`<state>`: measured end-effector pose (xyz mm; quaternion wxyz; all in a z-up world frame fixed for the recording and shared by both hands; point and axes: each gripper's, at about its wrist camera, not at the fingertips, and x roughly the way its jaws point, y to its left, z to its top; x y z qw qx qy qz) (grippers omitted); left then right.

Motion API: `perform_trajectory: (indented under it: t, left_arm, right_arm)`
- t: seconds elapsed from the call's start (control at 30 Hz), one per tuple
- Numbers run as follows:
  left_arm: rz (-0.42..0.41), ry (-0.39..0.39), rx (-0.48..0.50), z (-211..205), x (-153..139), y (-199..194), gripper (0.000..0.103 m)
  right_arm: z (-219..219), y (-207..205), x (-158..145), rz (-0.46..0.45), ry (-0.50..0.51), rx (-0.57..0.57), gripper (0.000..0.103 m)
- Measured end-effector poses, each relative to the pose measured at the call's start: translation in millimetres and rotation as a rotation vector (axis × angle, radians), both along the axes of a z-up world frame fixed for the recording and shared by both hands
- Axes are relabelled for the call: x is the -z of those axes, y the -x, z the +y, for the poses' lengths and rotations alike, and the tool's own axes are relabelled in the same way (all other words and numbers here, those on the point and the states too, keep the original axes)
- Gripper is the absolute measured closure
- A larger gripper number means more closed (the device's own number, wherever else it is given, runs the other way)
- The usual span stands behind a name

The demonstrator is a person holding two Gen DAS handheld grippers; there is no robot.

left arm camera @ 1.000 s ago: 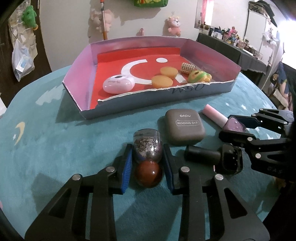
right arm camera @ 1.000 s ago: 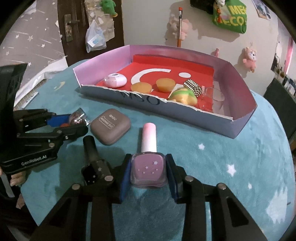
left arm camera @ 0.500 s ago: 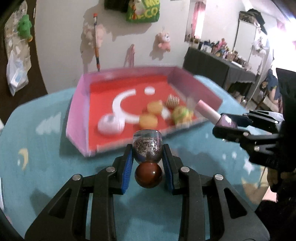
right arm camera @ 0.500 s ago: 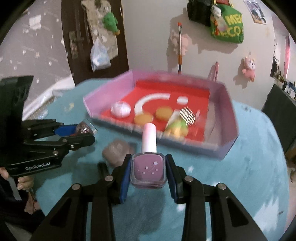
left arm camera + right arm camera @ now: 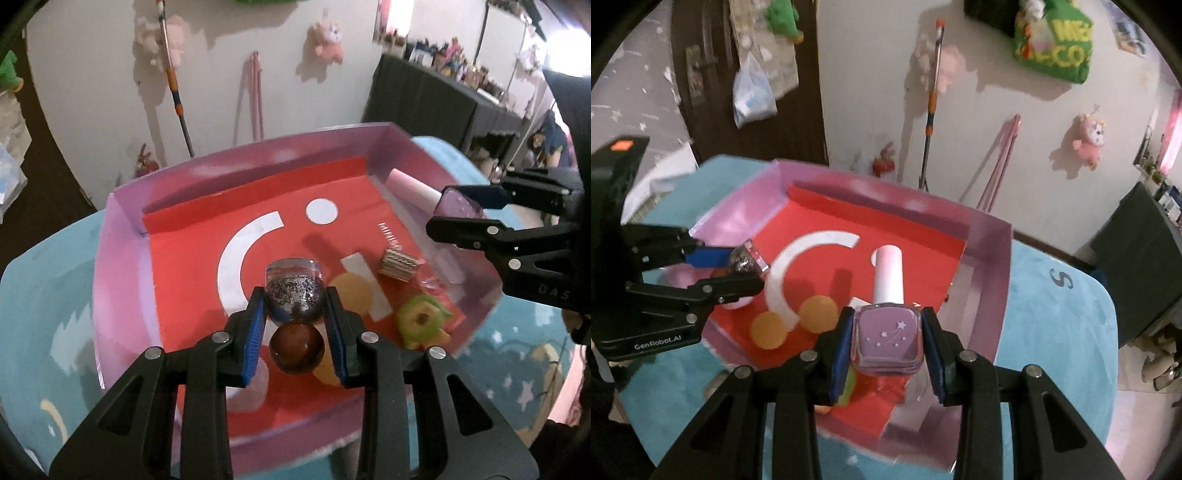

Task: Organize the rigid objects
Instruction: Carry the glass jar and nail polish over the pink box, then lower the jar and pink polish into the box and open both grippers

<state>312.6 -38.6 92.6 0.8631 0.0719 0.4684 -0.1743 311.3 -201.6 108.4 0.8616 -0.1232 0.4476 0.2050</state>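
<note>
**Inspector A:** What was recorded of the left gripper?

**Inspector B:** It was found clamped on a glitter bottle with a round brown cap. The bottle was held clear above the red floor of the tray, roughly over the white arc printed there.

**Inspector A:** And the right gripper?

**Inspector B:** It was found closed on a purple nail polish bottle, the square body pinched between the blue pads and the pale pink cap pointed away from the camera. That bottle was likewise held in the air over the tray, near its right wall.

**Inspector A:** What was noted inside the tray?

**Inspector B:** Two round orange sponges were seen lying on the red floor, just beside the arc. A green and yellow toy and a small studded block were seen toward the right side. A pale rounded item was partly hidden under the left gripper and could not be identified.

**Inspector A:** And the surroundings?

**Inspector B:** The tray was set on a teal cloth with stars. Plush toys were hung on the wall behind.
</note>
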Motion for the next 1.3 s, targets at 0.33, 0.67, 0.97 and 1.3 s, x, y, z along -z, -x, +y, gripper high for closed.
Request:
perform_trajectory:
  t: [0.33, 0.67, 0.97, 1.3]
  left_arm:
    - [0.101, -0.063, 0.017, -10.9, 30.7, -29.2, 0.074]
    - [0.137, -0.082, 0.025, -17.3, 39.4, -40.8, 0.074]
    - [0.14, -0.088, 0.039, -15.7, 39.9, -40.9, 0.074]
    - [0.135, -0.125, 0.072, -21.3, 39.1, -40.7, 0.074]
  right_arm:
    - [11.4, -48.0, 34.0, 0.146, 0.155, -0.036, 0.065]
    - [21.0, -52.7, 50.0, 0.182, 0.263, -0.06, 0.065]
    - [27.0, -56.4, 57.2, 0.197, 0.309, -0.071, 0.065]
    - [25.0, -59.7, 58.1, 0.213, 0.301, -0.073, 0.065]
